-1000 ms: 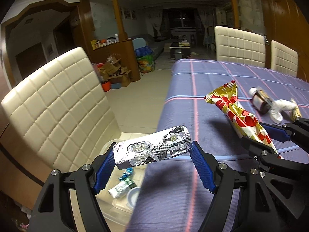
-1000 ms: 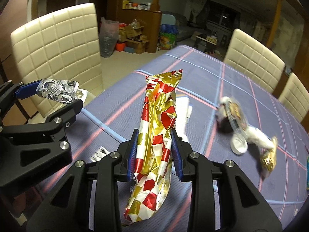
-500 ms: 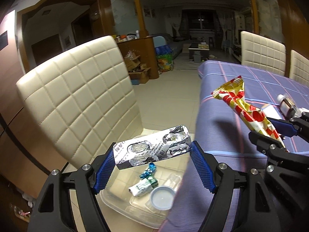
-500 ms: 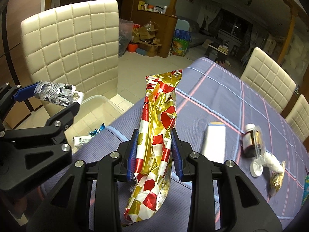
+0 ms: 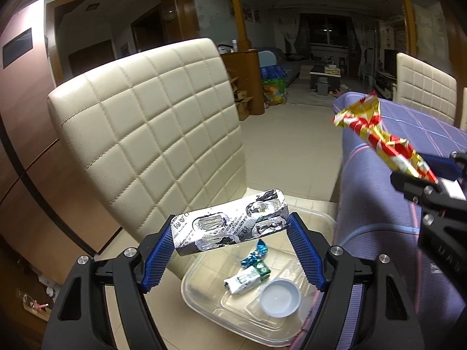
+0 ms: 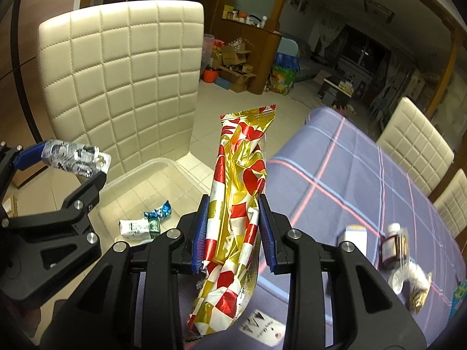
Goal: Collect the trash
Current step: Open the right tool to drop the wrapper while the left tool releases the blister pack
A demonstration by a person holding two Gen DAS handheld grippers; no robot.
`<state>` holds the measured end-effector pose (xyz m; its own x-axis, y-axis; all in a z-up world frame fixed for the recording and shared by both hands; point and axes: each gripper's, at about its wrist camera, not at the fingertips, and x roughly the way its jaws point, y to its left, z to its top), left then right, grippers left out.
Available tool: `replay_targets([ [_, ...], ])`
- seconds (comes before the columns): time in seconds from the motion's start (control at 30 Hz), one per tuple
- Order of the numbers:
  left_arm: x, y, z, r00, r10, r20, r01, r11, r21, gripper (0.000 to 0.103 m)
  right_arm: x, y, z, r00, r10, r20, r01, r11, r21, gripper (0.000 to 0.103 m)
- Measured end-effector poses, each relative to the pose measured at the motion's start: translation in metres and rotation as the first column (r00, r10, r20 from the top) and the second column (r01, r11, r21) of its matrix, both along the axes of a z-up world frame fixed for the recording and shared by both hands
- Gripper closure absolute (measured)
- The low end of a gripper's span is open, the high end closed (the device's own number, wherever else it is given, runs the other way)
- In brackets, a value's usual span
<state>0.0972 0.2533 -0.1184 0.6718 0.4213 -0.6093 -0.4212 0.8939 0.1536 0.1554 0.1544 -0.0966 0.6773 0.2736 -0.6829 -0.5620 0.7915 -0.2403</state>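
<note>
My left gripper (image 5: pixel 232 242) is shut on a silver blister pack (image 5: pixel 230 226), gripped by its two short ends and held level above a clear plastic bin (image 5: pixel 204 297) on the seat of a cream chair. In the bin lie a blue foil wrapper (image 5: pixel 255 252), a white and green wrapper (image 5: pixel 246 278) and a white cap (image 5: pixel 279 297). My right gripper (image 6: pixel 233 230) is shut on a long red and gold snack wrapper (image 6: pixel 236 201), which stands upright over the table's near corner. The left gripper with the blister pack (image 6: pixel 74 157) shows at the left of the right wrist view.
The quilted cream chair (image 5: pixel 151 134) rises behind the bin. A table with a purple checked cloth (image 6: pixel 350 175) carries a white box (image 6: pixel 354 236), a dark jar (image 6: pixel 391 248) and small wrappers (image 6: pixel 417 277). More cream chairs (image 6: pixel 414 143) stand beyond it. Tiled floor lies between.
Both grippers have swung left, away from the table. The bin on the chair seat has come into full view under the left gripper. Both grips are unchanged.
</note>
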Motion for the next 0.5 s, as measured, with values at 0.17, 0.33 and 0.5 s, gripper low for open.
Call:
replay_targets([
  [0.17, -0.002, 0.013, -0.004, 1.0, 0.026, -0.008, -0.026, 1.0, 0.0, 0.03, 0.004, 0.015, 0.007, 1.0, 0.007, 0.017, -0.007, 1.0, -0.002, 0.067],
  [0.33, -0.005, 0.023, -0.007, 0.999, 0.048, -0.014, -0.048, 0.999, 0.004, 0.03, 0.006, 0.021, 0.012, 0.997, -0.021, 0.069, 0.021, 1.0, -0.005, 0.021],
  [0.5, -0.006, 0.031, -0.011, 0.998, 0.064, -0.025, -0.064, 0.998, -0.001, 0.03, 0.002, 0.026, 0.015, 0.993, -0.014, 0.114, 0.016, 1.0, -0.015, 0.021],
])
